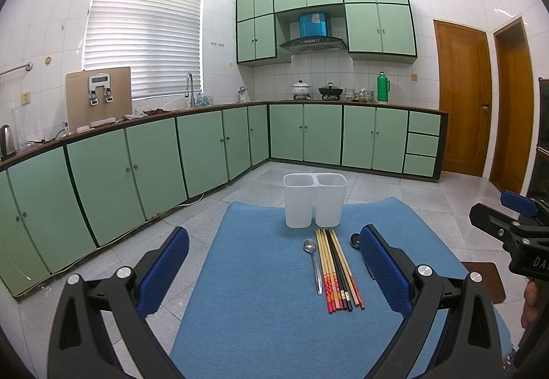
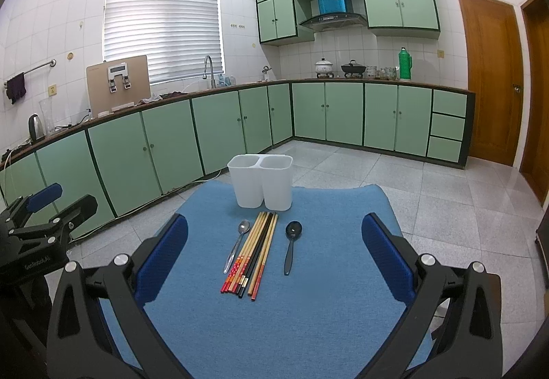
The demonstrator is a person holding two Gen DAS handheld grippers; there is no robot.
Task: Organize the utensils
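On a blue mat (image 1: 260, 310) (image 2: 326, 310) lie a metal spoon (image 1: 315, 264) (image 2: 236, 243), a bundle of several chopsticks (image 1: 338, 271) (image 2: 255, 252) and a black spoon (image 2: 291, 245), whose bowl (image 1: 355, 240) peeks out beside my left gripper's right finger. Behind them stands a white two-compartment holder (image 1: 314, 200) (image 2: 261, 181), both compartments empty. My left gripper (image 1: 274, 252) hovers open above the mat's near side, nothing between its fingers. My right gripper (image 2: 274, 241) is likewise open and empty, held back from the utensils.
The mat lies on a small table above a grey tiled floor (image 2: 446, 207). Green base cabinets (image 1: 137, 173) (image 2: 171, 139) run along the left and back walls. Wooden doors (image 2: 490, 77) stand at the right. A hand (image 1: 530, 303) holds the right gripper at the frame's right edge.
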